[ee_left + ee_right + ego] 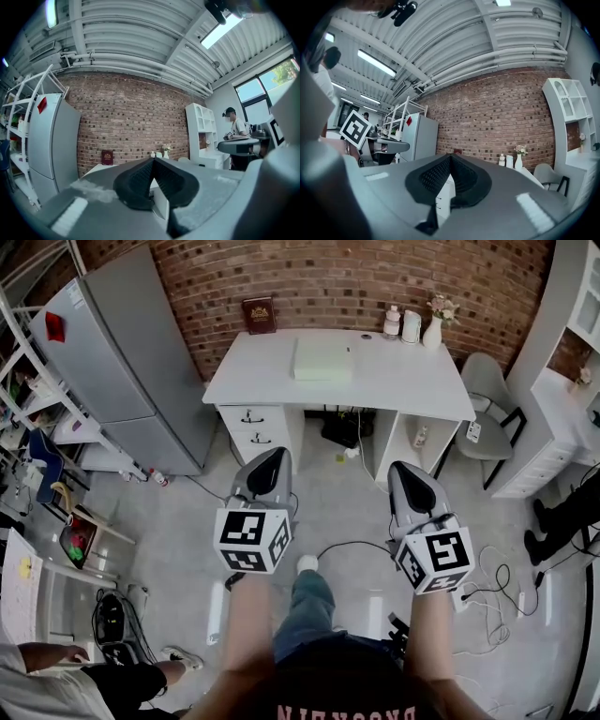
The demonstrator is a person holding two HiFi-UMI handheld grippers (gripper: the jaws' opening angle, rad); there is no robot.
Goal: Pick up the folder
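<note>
A pale green folder (322,360) lies flat on the white desk (412,381) against the brick wall, well ahead of both grippers. My left gripper (275,454) is held level over the floor, short of the desk's drawer unit, its jaws shut with nothing between them. My right gripper (398,468) is alongside it, also shut and empty, pointing at the desk. In the left gripper view the shut pads (140,176) meet in front of the desk; the folder is hidden there. The right gripper view shows shut pads (436,176) too.
A dark red book (259,314) leans on the wall at the desk's back left. A bottle (392,322), a white container and a flower vase (432,331) stand at its back right. A grey fridge (131,362) stands left, a chair (487,418) right. Cables (487,592) lie on the floor. Another person's leg (112,676) shows low at left.
</note>
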